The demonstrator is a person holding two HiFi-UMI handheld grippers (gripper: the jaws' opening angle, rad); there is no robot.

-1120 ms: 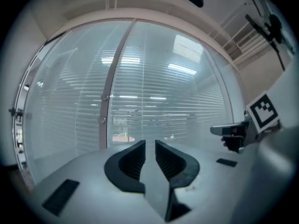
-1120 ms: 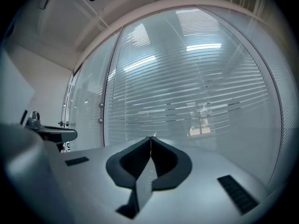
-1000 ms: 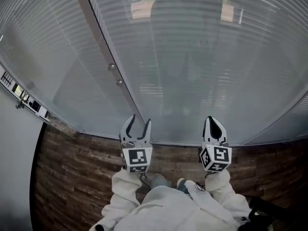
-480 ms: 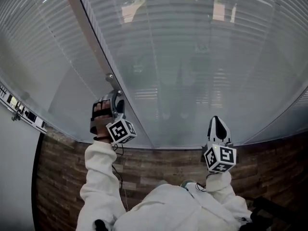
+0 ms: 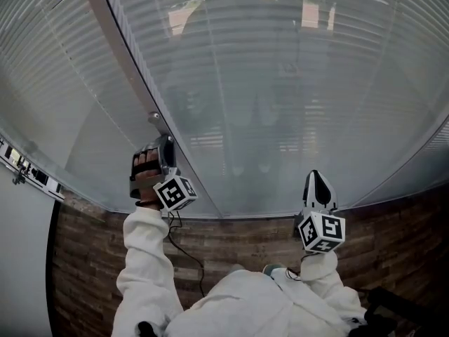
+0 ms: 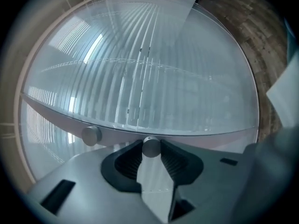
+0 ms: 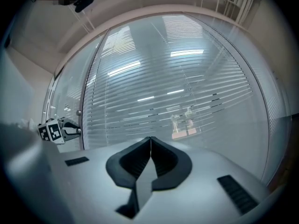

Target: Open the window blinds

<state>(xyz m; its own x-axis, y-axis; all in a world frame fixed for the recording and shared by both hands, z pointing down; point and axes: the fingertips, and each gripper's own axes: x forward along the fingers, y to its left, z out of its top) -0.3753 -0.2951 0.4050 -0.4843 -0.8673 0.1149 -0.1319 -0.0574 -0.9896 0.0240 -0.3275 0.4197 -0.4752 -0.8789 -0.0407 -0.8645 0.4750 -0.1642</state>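
The grey horizontal-slat window blinds fill the head view from 9 round to 3 o'clock. Their slats lie flat and closed behind glass, so the opening looks barely begun. On the grey slanting window frame, toward 9 o'clock, the left hand-held gripper has just been closing and pinches a small round metal knob; turning it remains. The right hand-held gripper, at 5 o'clock, is closed and empty. Whether this knob or the second knob beside it drives the slats is unclear
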